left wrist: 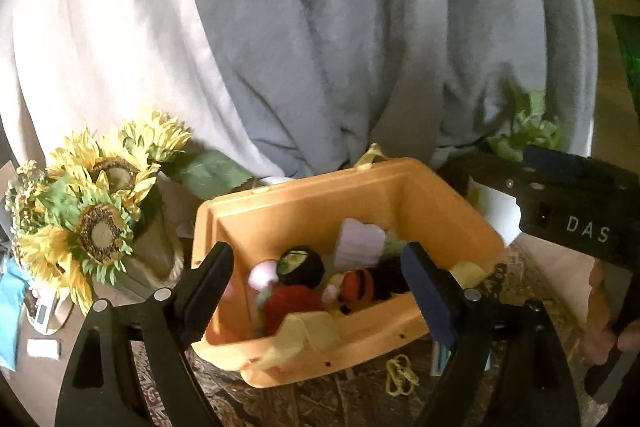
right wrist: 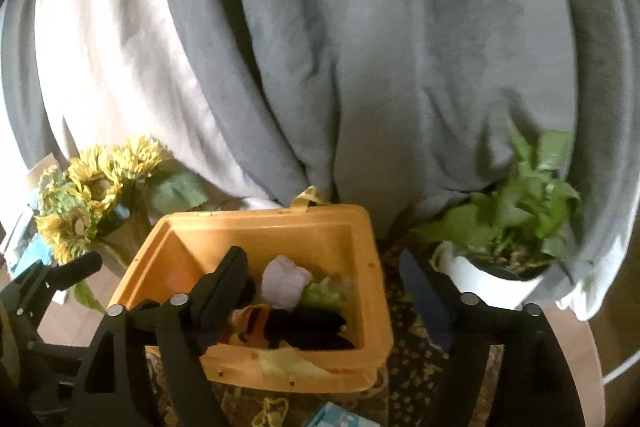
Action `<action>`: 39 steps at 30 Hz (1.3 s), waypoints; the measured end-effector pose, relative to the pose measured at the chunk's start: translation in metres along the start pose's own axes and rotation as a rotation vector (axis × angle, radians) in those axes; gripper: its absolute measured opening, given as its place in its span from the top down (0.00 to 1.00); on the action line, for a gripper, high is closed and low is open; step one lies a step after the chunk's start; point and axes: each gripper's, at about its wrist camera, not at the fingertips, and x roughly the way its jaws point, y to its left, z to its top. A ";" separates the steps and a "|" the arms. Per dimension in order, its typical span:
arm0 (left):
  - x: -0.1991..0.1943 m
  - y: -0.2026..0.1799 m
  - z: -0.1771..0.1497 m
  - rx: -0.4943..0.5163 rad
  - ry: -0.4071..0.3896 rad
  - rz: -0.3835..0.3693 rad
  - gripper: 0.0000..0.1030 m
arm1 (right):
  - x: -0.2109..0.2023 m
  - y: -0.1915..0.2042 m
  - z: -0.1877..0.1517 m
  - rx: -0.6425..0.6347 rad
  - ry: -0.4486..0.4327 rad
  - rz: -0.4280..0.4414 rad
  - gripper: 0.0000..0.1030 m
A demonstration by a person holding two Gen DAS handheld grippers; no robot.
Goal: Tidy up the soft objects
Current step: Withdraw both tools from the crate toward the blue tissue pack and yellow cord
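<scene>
Above an orange bin of soft toys, both grippers, left and right, hover empty with fingers spread wide. Sunflowers stand just beside the bin and a potted plant near; a careless swing could likely topple either.

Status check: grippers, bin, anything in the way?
Left gripper open, empty. Right gripper open, empty. Soft toys in orange bin. Sunflowers and potted plant flank it.
</scene>
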 end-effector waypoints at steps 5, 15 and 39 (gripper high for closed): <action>-0.015 -0.010 -0.011 -0.001 -0.026 -0.026 0.16 | -0.021 -0.007 -0.018 0.010 -0.015 -0.014 0.19; -0.032 -0.027 -0.047 0.015 -0.037 -0.044 0.14 | -0.043 -0.020 -0.063 0.033 0.020 -0.030 0.16; -0.010 -0.034 -0.117 0.114 0.025 -0.065 0.14 | -0.012 -0.020 -0.134 0.187 0.270 -0.119 0.16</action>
